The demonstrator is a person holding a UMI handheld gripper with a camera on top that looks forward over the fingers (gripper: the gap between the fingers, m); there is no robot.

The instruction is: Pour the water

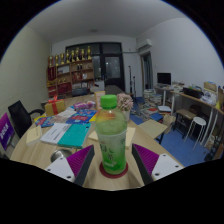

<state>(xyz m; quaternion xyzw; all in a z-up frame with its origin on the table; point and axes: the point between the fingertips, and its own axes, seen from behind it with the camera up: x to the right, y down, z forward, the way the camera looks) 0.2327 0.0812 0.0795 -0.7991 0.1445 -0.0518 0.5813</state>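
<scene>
A handheld two-finger gripper (108, 160) points level across a cluttered light wooden table (150, 130), its fingers to either side of a clear plastic bottle of green liquid with a green screw cap (110, 132). The bottle stands upright between the magenta pads (144, 160), its base on a round dark red coaster (112, 178) at the near table edge. The pads lie close against the bottle's lower sides, but whether both press on it cannot be made out, since the bottle's body hides the inner faces where contact would show. The hand carrying the gripper is out of view behind the camera. Beyond the bottle, a teal book (72, 133) lies among scattered papers and small items too small to identify. Farther back stand a wooden shelf of bottles and boxes (71, 72) against the wall and a desk with a dark monitor (164, 79) to the side. A black chair (20, 117) is partly cut off beside the table.
</scene>
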